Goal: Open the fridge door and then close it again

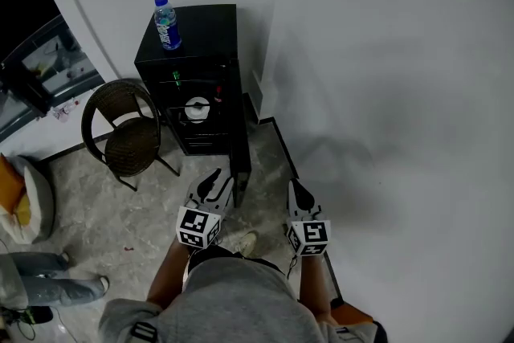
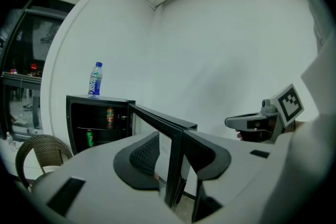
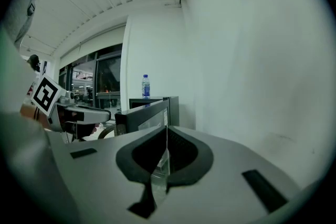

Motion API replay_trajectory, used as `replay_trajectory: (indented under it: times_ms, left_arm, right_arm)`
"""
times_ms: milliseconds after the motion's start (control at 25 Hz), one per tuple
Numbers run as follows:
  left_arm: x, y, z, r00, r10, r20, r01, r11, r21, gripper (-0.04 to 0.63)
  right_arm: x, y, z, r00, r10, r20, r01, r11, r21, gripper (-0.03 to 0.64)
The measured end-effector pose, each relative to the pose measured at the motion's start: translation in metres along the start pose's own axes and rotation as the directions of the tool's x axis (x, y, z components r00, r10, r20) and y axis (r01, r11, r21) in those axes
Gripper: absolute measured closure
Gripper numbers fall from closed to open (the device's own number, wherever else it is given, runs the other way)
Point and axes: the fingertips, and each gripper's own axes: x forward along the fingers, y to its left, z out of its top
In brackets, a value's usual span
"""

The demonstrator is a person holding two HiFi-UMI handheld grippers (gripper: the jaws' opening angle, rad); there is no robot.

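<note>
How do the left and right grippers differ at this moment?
The left gripper clamps the open fridge door at its edge, jaws partly apart; the right gripper has jaws together, empty. The left gripper is at the door; the right gripper hangs to its side, clear of it. Both point toward the fridge.

Dim, flat indoor light, soft shadows on the pale wall, gripper views fisheye-warped with dark vignetted corners

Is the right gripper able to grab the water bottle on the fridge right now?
Probably not yet. The right gripper is shut and low, well short of the fridge, and the open fridge door looks to stand between them. The water bottle stands up on the fridge's top; nothing covers it.
</note>
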Motion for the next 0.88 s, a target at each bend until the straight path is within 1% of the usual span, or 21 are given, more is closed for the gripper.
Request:
replay_trajectory:
  times_ms: [120,240,360,480,680,880]
  left_arm:
    - [-0.012,0.013,0.008,0.998,0.057,0.023,-0.056,0.998,-0.016,0.466]
    - [-0.024,0.024,0.015,0.993,0.106,0.044,-0.106,0.994,-0.011,0.479]
    - [-0.034,0.037,0.018,0.985,0.166,0.052,-0.166,0.986,-0.001,0.486]
    - [-0.046,0.047,0.019,0.972,0.225,0.062,-0.225,0.974,0.000,0.517]
    - [-0.079,0.058,0.022,0.957,0.281,0.080,-0.281,0.960,-0.010,0.525]
    - [-0.116,0.060,0.017,0.944,0.319,0.084,-0.319,0.948,-0.013,0.540]
  right_arm:
    - [0.005,0.008,0.008,0.999,0.037,0.015,-0.037,0.999,-0.009,0.591]
    - [0.010,0.017,0.015,0.997,0.075,0.036,-0.074,0.997,-0.018,0.592]
    - [0.017,0.028,0.020,0.992,0.117,0.049,-0.116,0.993,-0.027,0.592]
    - [0.023,0.039,0.024,0.986,0.155,0.060,-0.153,0.987,-0.040,0.591]
    - [0.022,0.065,0.033,0.975,0.207,0.076,-0.202,0.977,-0.063,0.592]
    - [0.003,0.095,0.033,0.967,0.242,0.082,-0.236,0.969,-0.073,0.592]
